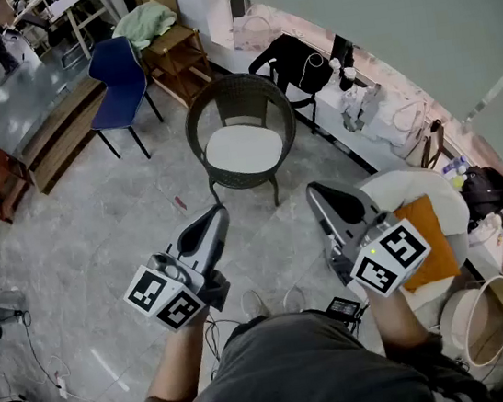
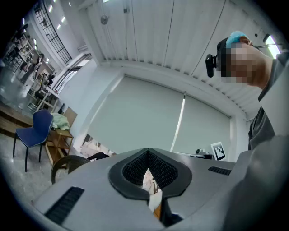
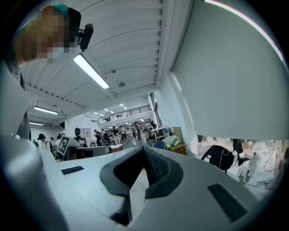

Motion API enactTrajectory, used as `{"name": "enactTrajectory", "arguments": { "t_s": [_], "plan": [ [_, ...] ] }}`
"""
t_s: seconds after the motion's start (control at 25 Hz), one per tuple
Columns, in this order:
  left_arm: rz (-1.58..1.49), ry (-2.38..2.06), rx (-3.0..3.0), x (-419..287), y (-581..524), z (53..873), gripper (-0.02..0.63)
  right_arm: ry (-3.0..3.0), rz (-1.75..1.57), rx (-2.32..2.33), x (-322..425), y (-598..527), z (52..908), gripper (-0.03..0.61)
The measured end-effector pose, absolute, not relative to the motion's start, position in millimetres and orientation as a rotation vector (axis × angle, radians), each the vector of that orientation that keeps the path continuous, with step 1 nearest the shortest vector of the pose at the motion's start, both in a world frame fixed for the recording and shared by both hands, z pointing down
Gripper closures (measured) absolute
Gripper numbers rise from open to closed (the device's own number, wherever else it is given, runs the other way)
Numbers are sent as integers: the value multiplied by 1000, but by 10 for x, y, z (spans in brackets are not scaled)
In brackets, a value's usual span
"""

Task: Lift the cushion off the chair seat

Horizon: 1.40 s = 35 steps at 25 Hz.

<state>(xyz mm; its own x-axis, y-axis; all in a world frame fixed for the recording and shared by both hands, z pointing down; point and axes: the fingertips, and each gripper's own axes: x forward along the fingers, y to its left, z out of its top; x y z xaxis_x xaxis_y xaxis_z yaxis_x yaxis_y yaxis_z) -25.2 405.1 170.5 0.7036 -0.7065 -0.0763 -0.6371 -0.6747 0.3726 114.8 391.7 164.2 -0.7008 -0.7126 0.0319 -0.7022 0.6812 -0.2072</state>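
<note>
The white cushion lies on the seat of the dark woven chair, well apart from both tools. The left gripper and the right gripper are both closed tight with nothing in them. I think they should move close, open up, and pinch the cushion's soft edge on two sides so it comes up flat

2 grippers, 1 wicker chair, 1 white cushion.

Grey T-shirt, grey left claw, grey right claw
</note>
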Motion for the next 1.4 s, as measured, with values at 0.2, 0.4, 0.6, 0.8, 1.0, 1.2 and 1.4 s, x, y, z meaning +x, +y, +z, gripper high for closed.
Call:
{"name": "enactTrajectory", "arguments": {
  "t_s": [0.2, 0.4, 0.6, 0.8, 1.0, 1.2, 1.4],
  "plan": [
    [-307, -1063, 2596, -169, 4049, 1670, 604, 2833, -320, -1187, 1234, 3919, 1624, 565],
    [-303, -1074, 2598, -149, 4054, 1697, 604, 2821, -342, -1183, 1266, 3921, 1664, 565],
    [-290, -1087, 2605, -59, 4018, 1697, 604, 2808, -363, -1181, 1340, 3855, 1675, 565],
    [-289, -1115, 2627, 15, 3984, 1604, 604, 2815, -347, -1141, 1344, 3848, 1610, 565],
    [-292, -1147, 2634, 144, 3968, 1563, 604, 2823, -328, -1095, 1429, 3861, 1581, 565],
    [-271, -1177, 2643, 260, 4019, 1522, 604, 2813, -309, -1075, 1582, 3889, 1532, 565],
    [-242, -1204, 2654, 350, 4033, 1538, 604, 2797, -315, -1087, 1746, 3870, 1570, 565]
  ]
}}
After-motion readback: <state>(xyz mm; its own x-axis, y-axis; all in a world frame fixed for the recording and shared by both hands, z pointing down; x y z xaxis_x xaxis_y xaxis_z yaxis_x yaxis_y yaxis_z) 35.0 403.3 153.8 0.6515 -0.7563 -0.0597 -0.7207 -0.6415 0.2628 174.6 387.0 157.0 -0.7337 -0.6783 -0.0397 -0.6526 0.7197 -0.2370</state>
